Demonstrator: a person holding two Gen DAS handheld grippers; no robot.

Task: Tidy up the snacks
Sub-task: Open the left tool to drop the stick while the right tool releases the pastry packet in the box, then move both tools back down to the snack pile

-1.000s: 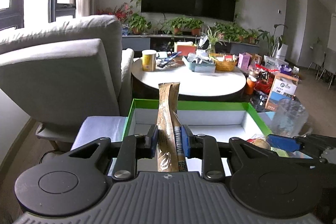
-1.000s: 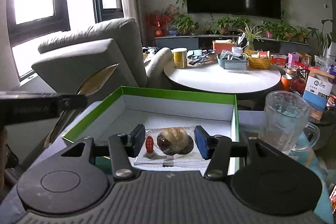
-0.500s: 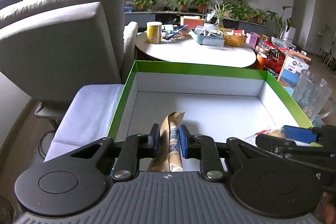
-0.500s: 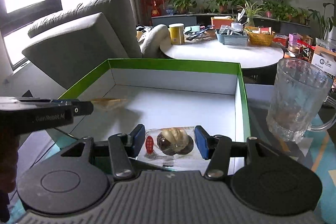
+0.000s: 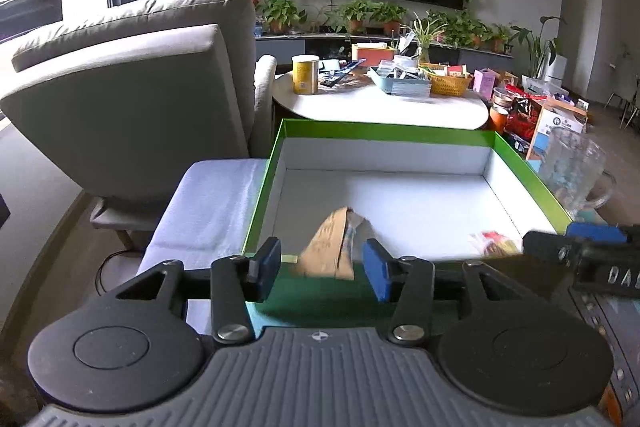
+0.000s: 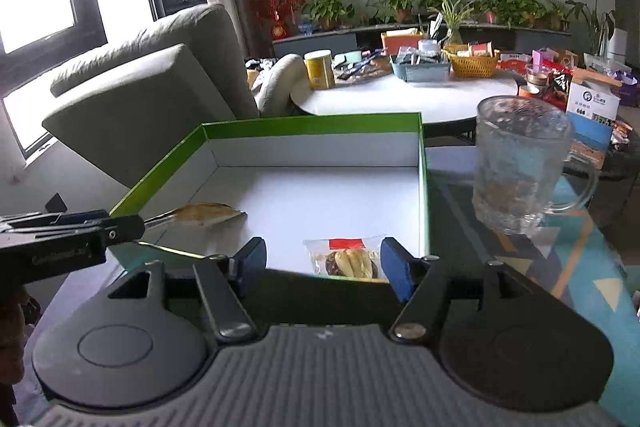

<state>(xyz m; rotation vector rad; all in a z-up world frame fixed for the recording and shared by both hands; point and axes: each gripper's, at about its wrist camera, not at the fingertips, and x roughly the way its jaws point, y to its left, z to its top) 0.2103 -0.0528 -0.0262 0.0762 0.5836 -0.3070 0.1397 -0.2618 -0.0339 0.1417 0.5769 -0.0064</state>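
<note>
A green-rimmed white box (image 5: 384,129) (image 6: 312,125) stands in front of me. A brown stick packet (image 5: 330,247) lies loose in its near left part; it also shows in the right wrist view (image 6: 208,214). My left gripper (image 5: 322,261) is open just behind the packet, at the box's near edge. A clear packet of chestnuts (image 6: 348,259) lies in the near right corner; in the left wrist view it is blurred (image 5: 496,243). My right gripper (image 6: 324,267) is open, its pads apart on either side of that packet.
A glass mug (image 6: 520,163) stands right of the box on a patterned mat. A grey armchair (image 5: 132,87) is to the left. A round white table (image 5: 380,103) with a yellow tin, baskets and packets stands behind the box.
My left gripper opened and let go of the brown stick packet, which now lies in the box. My right gripper opened wider and drew back from the chestnut packet, which rests on the box floor.
</note>
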